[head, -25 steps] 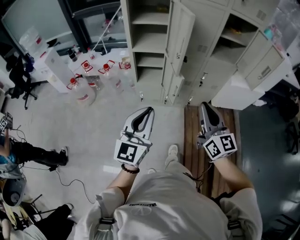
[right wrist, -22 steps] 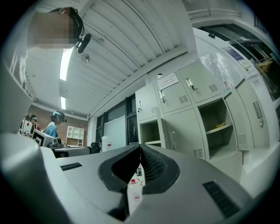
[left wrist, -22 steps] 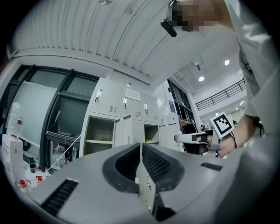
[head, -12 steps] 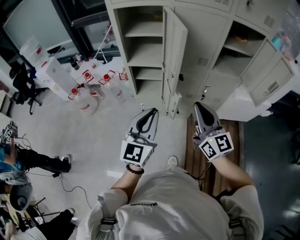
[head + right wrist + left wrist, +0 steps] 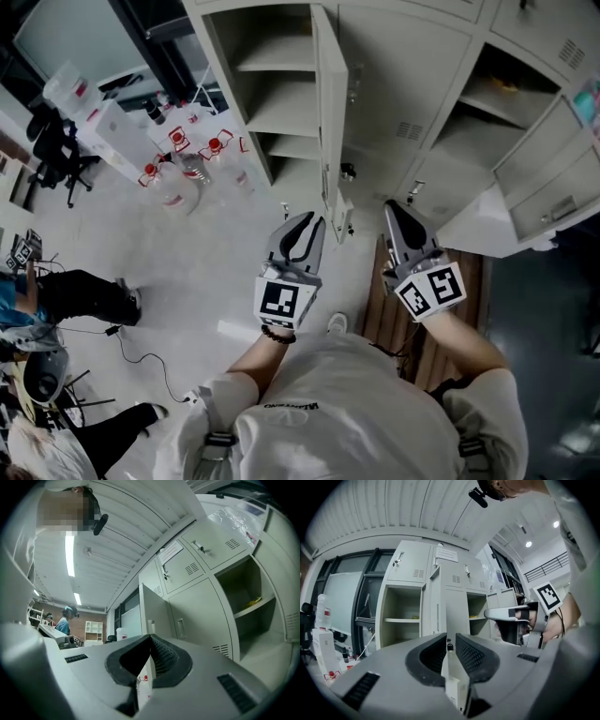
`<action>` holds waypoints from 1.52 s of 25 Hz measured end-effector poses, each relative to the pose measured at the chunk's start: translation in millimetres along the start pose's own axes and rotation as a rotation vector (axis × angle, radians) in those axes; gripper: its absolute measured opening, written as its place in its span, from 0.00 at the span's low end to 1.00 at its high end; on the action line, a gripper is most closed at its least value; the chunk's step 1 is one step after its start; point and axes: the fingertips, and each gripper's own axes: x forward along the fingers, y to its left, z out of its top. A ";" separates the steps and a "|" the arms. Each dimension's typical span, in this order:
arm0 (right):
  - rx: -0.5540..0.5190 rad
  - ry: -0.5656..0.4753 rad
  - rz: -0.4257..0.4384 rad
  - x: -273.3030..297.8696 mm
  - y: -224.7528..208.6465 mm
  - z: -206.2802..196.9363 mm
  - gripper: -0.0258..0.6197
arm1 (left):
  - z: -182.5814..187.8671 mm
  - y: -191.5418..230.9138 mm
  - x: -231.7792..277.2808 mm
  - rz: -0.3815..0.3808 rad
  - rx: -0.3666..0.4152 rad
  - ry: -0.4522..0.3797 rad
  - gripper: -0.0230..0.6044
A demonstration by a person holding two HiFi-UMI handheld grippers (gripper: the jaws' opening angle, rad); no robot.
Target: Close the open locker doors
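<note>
Looking down in the head view, the left gripper [image 5: 305,223] and the right gripper [image 5: 394,214] are both near the free edge of the open locker door [image 5: 328,122]. This door stands out from the grey lockers, above the pale floor [image 5: 216,253]. A second open compartment [image 5: 497,103] is further right, and bottles with red caps [image 5: 173,173] stand at the left.

In the left gripper view the jaws have just been opening and stand a little apart, with nothing pressed between them. The door edge is only ahead. I think it is best to push flat on the door's outer face, not to pinch it.

In the right gripper view the jaws are clenched together, empty.
</note>
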 end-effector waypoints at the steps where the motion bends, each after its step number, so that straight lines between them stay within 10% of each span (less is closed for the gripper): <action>1: 0.005 0.002 0.006 1.8 -5.6 -1.1 0.06 | -3.3 -0.8 6.1 0.013 -0.001 0.009 0.11; 20: 0.002 0.028 0.033 22.2 -26.5 -13.9 0.08 | -76.4 14.3 97.6 0.157 0.055 0.171 0.29; 38: -0.019 0.112 0.275 130.8 38.8 -38.0 0.23 | -93.4 69.9 87.8 -0.042 0.003 0.131 0.20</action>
